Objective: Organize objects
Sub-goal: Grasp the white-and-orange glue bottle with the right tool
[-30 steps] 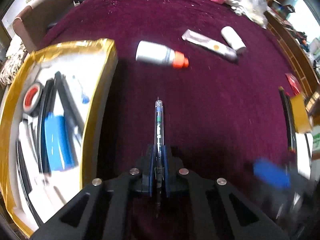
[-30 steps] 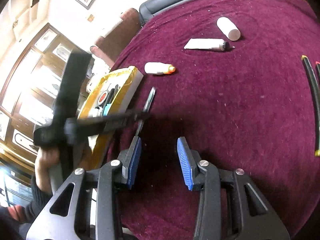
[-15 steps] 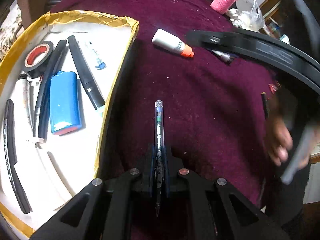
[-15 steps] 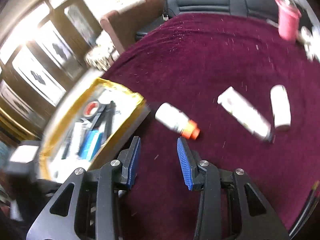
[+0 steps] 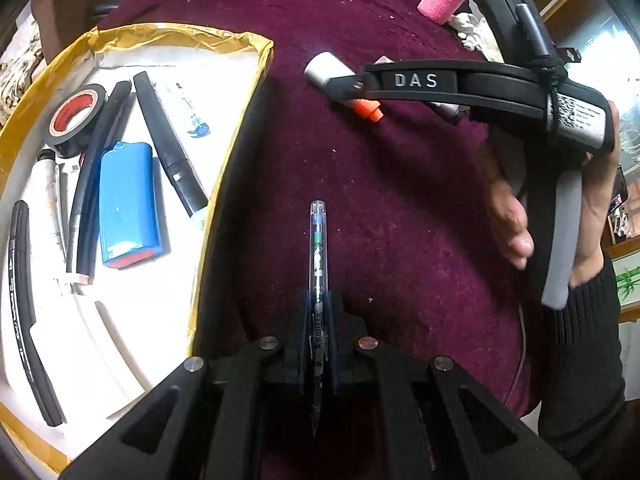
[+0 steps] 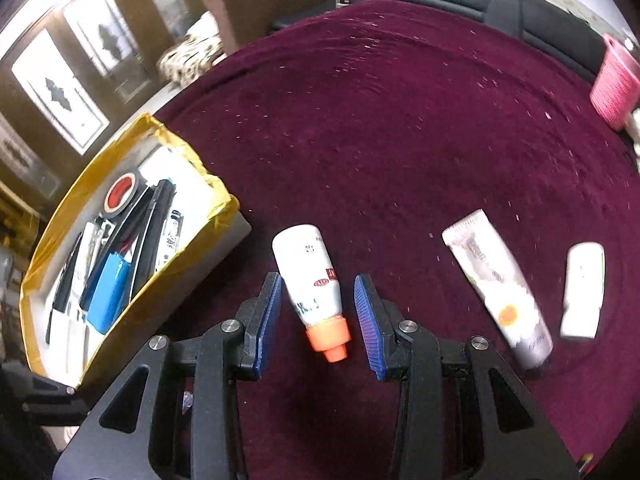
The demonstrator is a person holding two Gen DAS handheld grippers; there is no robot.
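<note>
Left gripper (image 5: 319, 312), seen from its own wrist camera, is pinching a clear pen (image 5: 319, 248) lengthwise between pads pressed together, the pen's cap end pointing out over the maroon worktop (image 5: 400, 220) just beside the yellow-edged box (image 5: 244, 120). That box is already holding a roll of black tape (image 5: 76, 120), a blue battery pack (image 5: 128, 204), a black marker (image 5: 168, 148) and some black tubing. Across the cloth, a person's hand (image 5: 560, 216) is working the right gripper's handle over a white bottle (image 5: 326, 70). From the right wrist camera, the right gripper (image 6: 318, 312) is closing its blue pads around that white bottle (image 6: 310, 280) with the orange cap (image 6: 330, 336), which is lying on its side between them; the pads are not yet touching it. A squeeze tube (image 6: 496, 288) and a small white container (image 6: 582, 288) are lying well off to the right, and a pink roll (image 6: 614, 84) is sitting at the far edge. Because the bottle is lying slightly skewed between the pads and tapering toward its cap, the closing pads are likely to catch it unevenly, so it could roll or squirt out. Meanwhile the pen, gripped near its tip, could pivot or snag the box's ragged taped rim (image 6: 216, 200) on the way in.
</note>
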